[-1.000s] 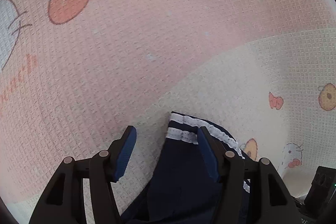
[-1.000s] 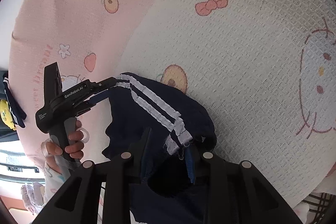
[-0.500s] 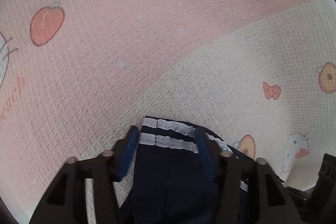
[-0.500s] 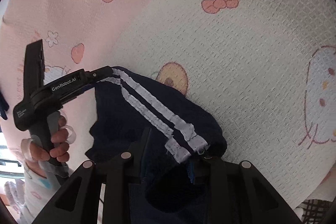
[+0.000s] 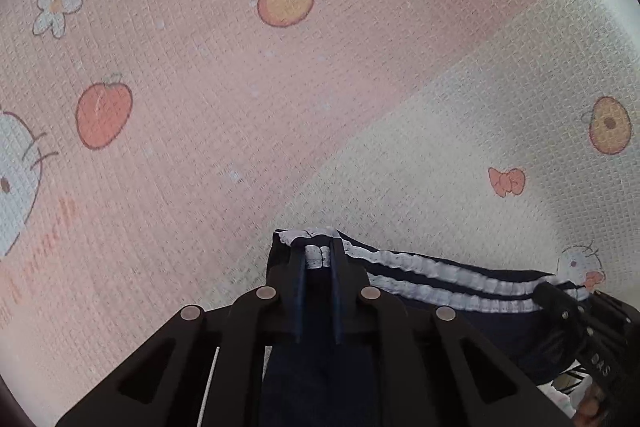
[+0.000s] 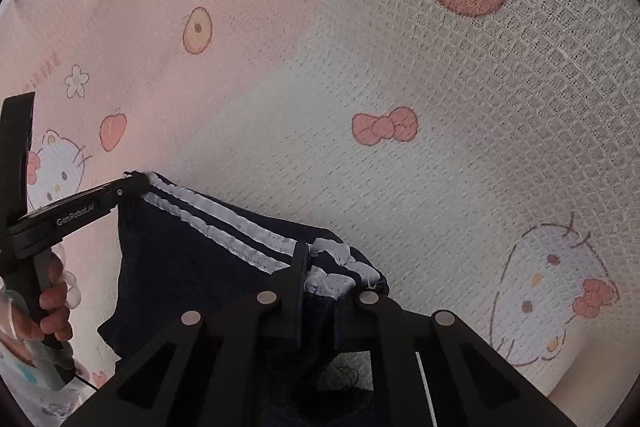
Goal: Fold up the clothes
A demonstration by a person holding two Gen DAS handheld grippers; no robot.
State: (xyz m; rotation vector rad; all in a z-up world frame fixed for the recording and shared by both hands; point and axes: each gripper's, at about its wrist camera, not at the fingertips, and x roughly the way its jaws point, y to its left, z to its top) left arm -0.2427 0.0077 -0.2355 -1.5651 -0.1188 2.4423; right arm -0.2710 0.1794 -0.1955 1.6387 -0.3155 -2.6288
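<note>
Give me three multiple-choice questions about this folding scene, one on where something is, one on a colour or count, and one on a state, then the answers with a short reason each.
1. Where does the left tool grip the navy garment?
A. at the white-striped edge
B. at a plain navy middle part
C. nowhere, it hovers over the blanket

2. How many white stripes run along that edge?
A. one
B. two
C. four

3. What state is the right tool in?
A. wide open above the cloth
B. lying on the blanket
C. shut on the garment

Answers:
1. A, its fingers pinch the striped corner in the left wrist view.
2. B, two parallel white bands show in both views.
3. C, its jaws have just been closing and striped cloth is bunched between them over the pink and cream cartoon-print blanket.
</note>
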